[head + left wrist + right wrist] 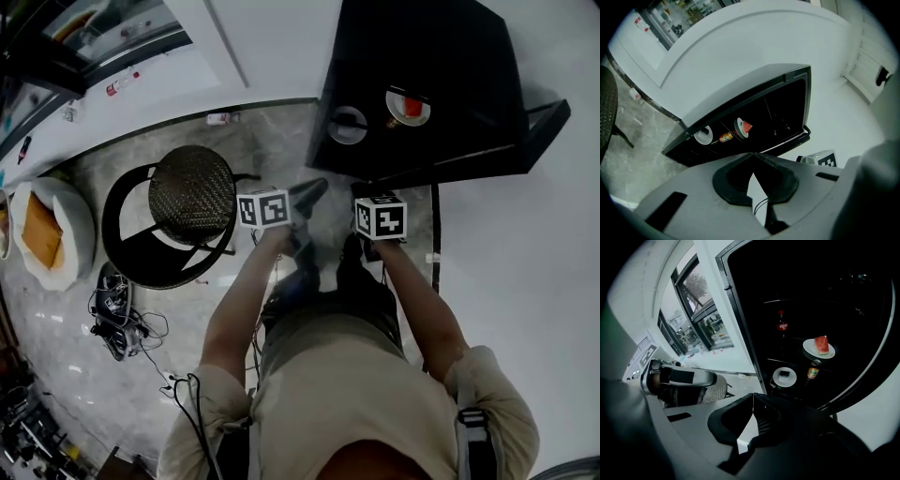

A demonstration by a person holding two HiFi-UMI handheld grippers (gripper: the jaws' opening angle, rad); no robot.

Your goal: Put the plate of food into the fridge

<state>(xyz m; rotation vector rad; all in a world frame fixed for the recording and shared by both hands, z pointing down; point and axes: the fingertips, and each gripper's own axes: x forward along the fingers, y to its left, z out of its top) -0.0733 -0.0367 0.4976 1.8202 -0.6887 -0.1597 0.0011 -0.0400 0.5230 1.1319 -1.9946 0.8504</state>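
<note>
Marble floor (272, 141), open fridge (422, 84) ahead. L gripper (752, 154) & R gripper (753, 395) both pressed together, empty. Plate (819, 350) sits flat inside, watermelon wedge (821, 343) tip up.

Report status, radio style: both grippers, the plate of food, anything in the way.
Left gripper shut, empty. Right gripper shut, empty. Plate of food sits inside open fridge. Nothing seen in the way.
</note>
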